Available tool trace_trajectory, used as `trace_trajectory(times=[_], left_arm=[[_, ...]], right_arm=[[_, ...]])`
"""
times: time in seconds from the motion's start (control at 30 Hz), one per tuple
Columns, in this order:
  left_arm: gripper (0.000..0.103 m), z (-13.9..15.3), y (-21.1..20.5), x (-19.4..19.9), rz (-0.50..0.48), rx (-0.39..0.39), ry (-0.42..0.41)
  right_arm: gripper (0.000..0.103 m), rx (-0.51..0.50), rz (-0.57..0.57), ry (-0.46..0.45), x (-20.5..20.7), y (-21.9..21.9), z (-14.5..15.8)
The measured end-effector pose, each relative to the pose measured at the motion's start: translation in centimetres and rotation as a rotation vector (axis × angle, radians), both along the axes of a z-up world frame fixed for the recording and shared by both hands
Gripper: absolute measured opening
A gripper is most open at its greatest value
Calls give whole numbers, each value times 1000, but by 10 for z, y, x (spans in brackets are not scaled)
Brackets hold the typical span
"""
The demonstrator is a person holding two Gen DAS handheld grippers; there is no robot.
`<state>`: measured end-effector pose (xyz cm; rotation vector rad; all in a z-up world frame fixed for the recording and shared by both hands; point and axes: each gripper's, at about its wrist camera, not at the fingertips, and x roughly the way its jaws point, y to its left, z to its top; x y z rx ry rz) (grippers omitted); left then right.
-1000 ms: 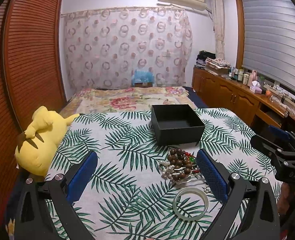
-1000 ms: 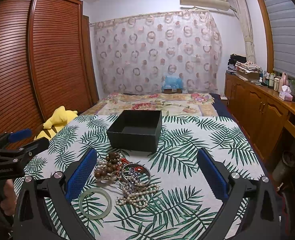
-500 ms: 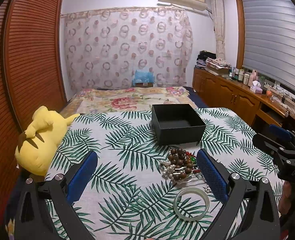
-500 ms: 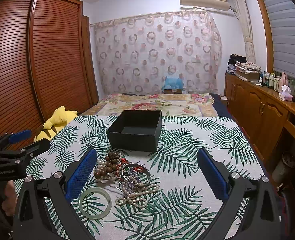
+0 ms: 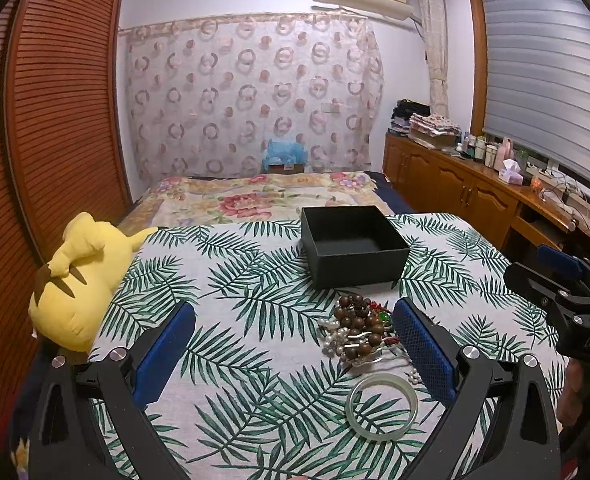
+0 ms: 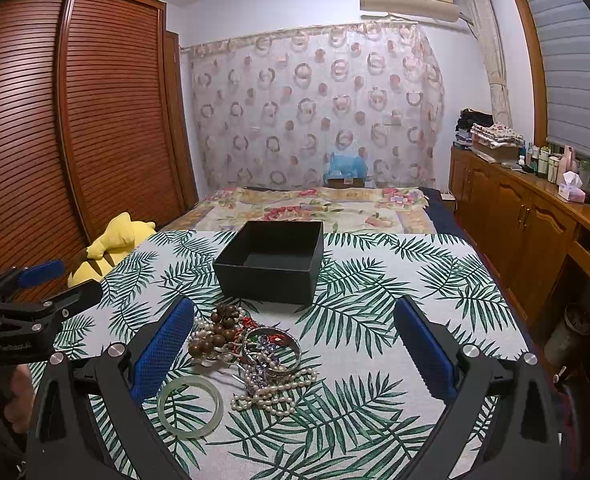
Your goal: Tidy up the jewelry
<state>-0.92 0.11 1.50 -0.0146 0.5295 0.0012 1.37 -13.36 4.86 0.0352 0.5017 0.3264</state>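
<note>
Grippers: left point(image 5: 293, 350), right point(image 6: 293, 350) spread (nothing held) | jewelry heap point(image 6: 251, 346) near box point(image 6: 271, 262)

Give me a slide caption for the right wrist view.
Open right gripper hovers over tangled jewelry pile and jade bangle, before an empty black box on a leaf-print tablecloth.

I'm looking into a home bedroom. I see a bed point(image 6: 315, 204), a wardrobe point(image 6: 75, 120), and a curtain point(image 6: 315, 104).
</note>
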Motion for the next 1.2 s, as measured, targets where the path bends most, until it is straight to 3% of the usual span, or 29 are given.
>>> trace_trajectory(times=[0.43,0.8,1.2], left_arm=[[96,-15,-1,6,-5,4,15],[96,-40,-1,24,-42,2,95],[96,-67,-26,44,-148,64,160]], right_arm=[[101,-2,7,9,3,-1,5],[101,-31,51,43,1,-7,-22],[93,-58,83,108,6,-9,-50]])
